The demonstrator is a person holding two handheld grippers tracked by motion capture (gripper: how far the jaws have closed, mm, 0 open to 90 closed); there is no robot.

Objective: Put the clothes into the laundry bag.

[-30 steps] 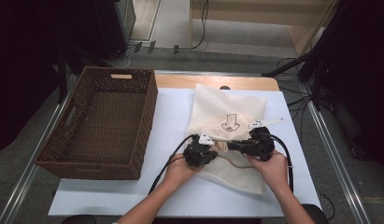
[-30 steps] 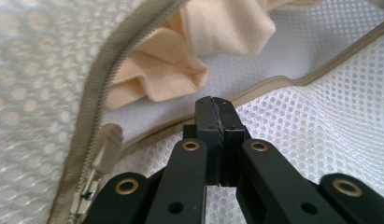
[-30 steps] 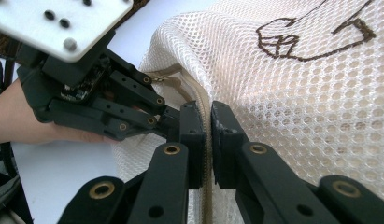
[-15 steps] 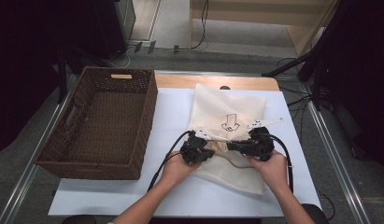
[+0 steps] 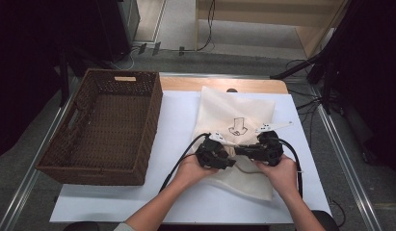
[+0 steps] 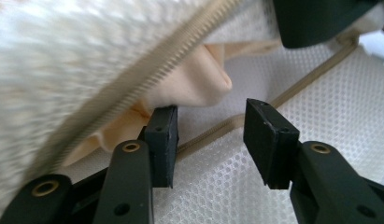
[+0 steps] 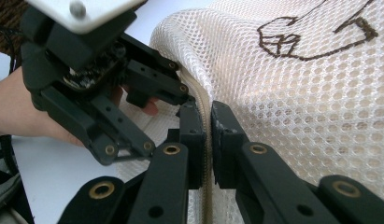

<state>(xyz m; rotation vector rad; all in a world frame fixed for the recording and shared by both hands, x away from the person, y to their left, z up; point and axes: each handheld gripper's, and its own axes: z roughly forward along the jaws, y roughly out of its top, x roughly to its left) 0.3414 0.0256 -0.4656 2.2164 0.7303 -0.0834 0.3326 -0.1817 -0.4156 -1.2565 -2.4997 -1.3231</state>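
High view, cream mesh zip bag (image 5: 234,120), right hand-held gripper (image 5: 248,150) clamping it, left hand-held gripper (image 5: 229,161) just released.

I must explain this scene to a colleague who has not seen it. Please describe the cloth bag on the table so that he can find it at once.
On the white table sheet, right of the brown wicker basket, lies a flat cream mesh bag. Both grippers meet at its near part. Its dark embroidered outline motif and beige zipper set it apart.
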